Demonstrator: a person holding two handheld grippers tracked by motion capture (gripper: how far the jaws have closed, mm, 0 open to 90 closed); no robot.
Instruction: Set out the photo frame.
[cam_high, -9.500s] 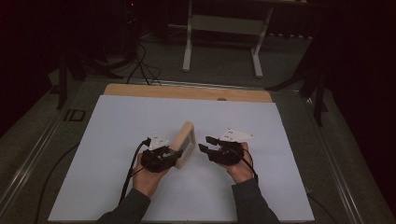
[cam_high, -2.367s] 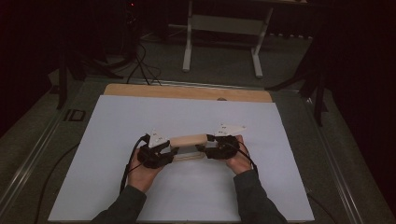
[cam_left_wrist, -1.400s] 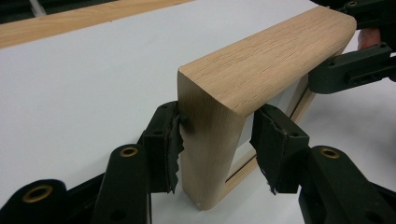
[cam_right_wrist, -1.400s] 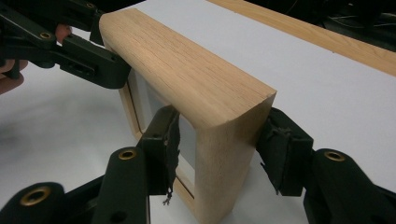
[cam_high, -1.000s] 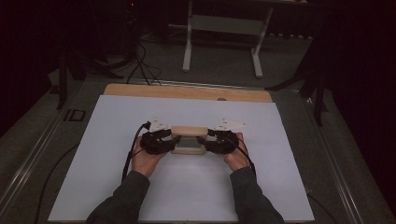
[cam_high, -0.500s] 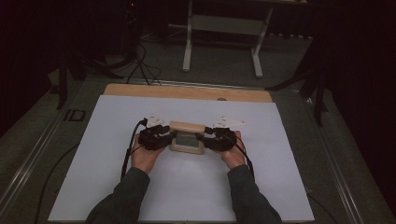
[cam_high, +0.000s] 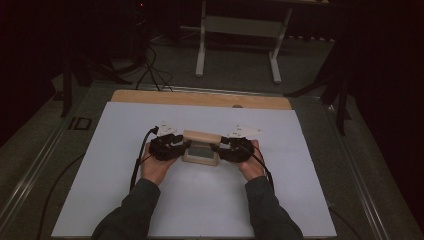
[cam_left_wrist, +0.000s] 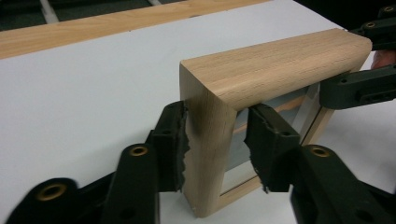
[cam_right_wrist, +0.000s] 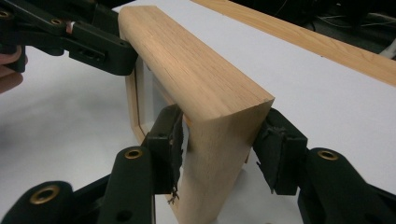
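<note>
A small pale wooden picture frame (cam_high: 202, 136) with a glass pane stands on edge on the white sheet between my two grippers. My left gripper (cam_high: 184, 146) straddles its left post (cam_left_wrist: 208, 154). One pad touches the wood and the other stands a little off it; these jaws have just been opening. My right gripper (cam_high: 220, 148) straddles the right post (cam_right_wrist: 219, 154), with a thin gap at one pad; its jaws have just been closing. The right gripper's jaw (cam_left_wrist: 359, 88) shows at the frame's far end in the left gripper view. The left gripper's jaw (cam_right_wrist: 93, 51) shows likewise in the right gripper view.
The white sheet (cam_high: 200, 200) covers most of the table, and a wooden strip (cam_high: 200, 98) runs along its far edge. Beyond the table, a white stand's legs (cam_high: 237, 30) and black cables (cam_high: 150, 65) lie on the dark floor. A cable trails from each gripper.
Long before, the left gripper alone held the frame at a slant, with the right gripper apart. Since then both came to its ends. Over the last second, hands and frame have hardly shifted.
</note>
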